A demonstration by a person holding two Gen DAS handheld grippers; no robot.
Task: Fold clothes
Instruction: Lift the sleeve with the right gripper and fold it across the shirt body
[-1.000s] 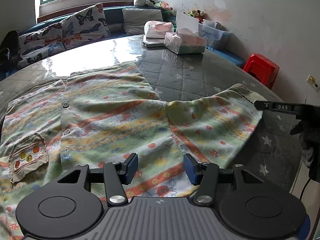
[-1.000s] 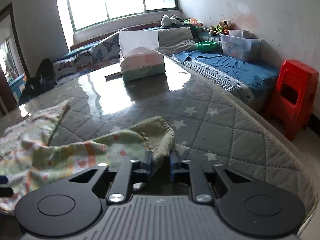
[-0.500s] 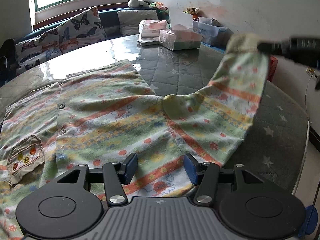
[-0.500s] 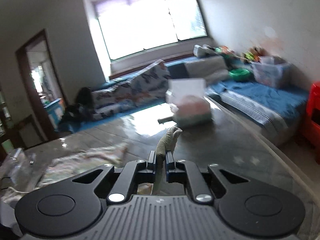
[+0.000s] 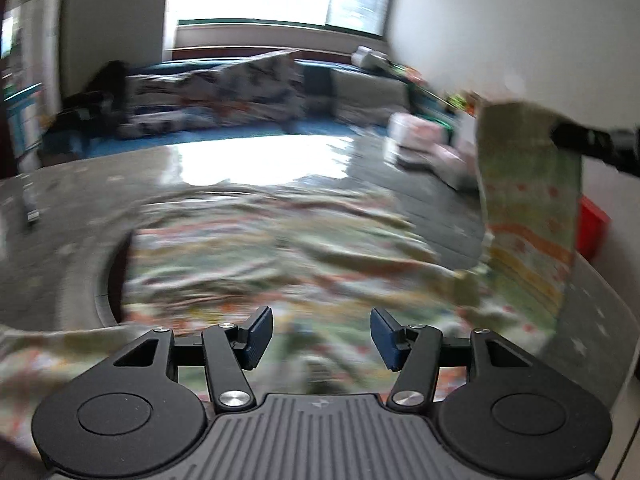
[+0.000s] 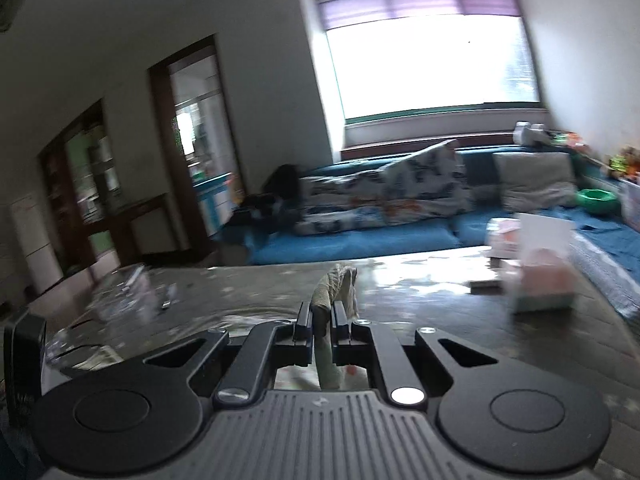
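Observation:
A child's green, yellow and orange striped shirt (image 5: pixel 260 264) lies spread on the quilted grey table (image 5: pixel 80 208), blurred in the left wrist view. Its right sleeve (image 5: pixel 528 208) hangs lifted off the table, held by the cuff in my right gripper (image 5: pixel 556 138). In the right wrist view the right gripper (image 6: pixel 322 312) is shut on the sleeve cuff (image 6: pixel 338 280), which sticks up between the pads. My left gripper (image 5: pixel 322 332) hovers above the shirt's near hem; its jaws are opening and nothing is between them.
A tissue box (image 6: pixel 540 280) and a second pack (image 6: pixel 504 236) stand at the table's far right. A red stool (image 5: pixel 592 224) stands beside the right edge. A blue sofa with cushions (image 6: pixel 400 200) runs behind the table. Clear plastic (image 6: pixel 120 296) lies far left.
The right gripper has raised the sleeve cuff off the table and carried it up and over toward the shirt's body. The left gripper has swung, and its view is blurred now.

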